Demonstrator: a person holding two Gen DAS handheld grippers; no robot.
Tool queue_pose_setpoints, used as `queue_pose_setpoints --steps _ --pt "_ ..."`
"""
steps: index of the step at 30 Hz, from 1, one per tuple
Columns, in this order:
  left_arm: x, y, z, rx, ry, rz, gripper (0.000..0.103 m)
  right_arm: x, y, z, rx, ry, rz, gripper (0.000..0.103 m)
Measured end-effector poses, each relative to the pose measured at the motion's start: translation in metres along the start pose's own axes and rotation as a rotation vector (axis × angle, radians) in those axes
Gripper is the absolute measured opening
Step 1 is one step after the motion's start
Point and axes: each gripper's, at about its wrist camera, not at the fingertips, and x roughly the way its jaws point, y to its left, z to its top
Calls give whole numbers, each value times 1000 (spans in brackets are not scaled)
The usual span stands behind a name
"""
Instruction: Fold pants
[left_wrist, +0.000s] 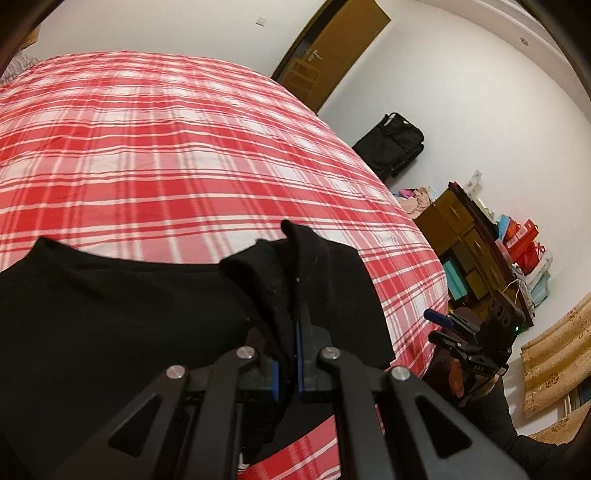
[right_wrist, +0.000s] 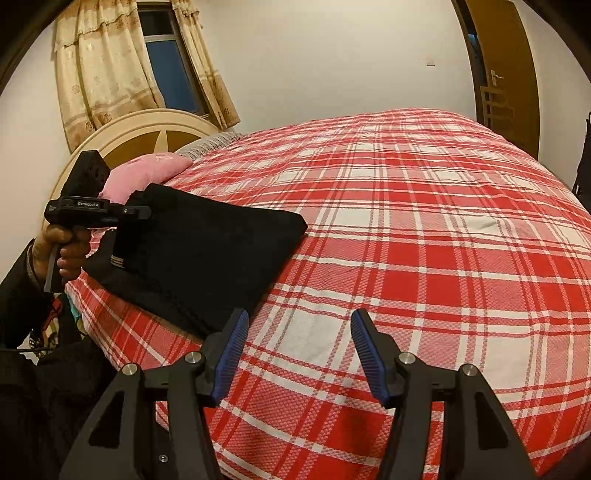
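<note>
- Pants: the black, soft cloth pants (right_wrist: 207, 254) lie folded in a flat pile on the bed, close to the near edge and on the left side in the right wrist view.
- Bed: the big bed with a red and white checked cover (right_wrist: 424, 240) fills most of both views.
- Left gripper (left_wrist: 291, 295): its black fingers with blue pads are squeezed tight on a fold of the black pants, and the cloth bunches up and hangs over both sides of them.
- From the right wrist view, the left gripper (right_wrist: 142, 210) sits at the left end of the pile, and a hand (right_wrist: 61, 251) in a dark sleeve holds its handle.
- One corner of the pile near that hand shows a small patch with pale stripes (right_wrist: 119, 260).
- Right gripper (right_wrist: 299, 332): its fingers are partly apart with nothing between them, only the checked cover below. Its left finger (right_wrist: 232, 343) is just beside the near corner of the pants, but I cannot tell if it touches.
- A pink pillow (right_wrist: 144, 171) lies behind the pants, by the cream round headboard (right_wrist: 147, 125).
- A brown wooden door (left_wrist: 332, 51) stands past the far end of the bed.
- A black bag (left_wrist: 393, 142) leans on the white wall.
</note>
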Motion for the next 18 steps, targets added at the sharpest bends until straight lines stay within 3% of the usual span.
queue_pose_setpoints --steps 18 --pt "-5 84 -32 -186 40 76 6 11 26 -6 -91 32 -18 59"
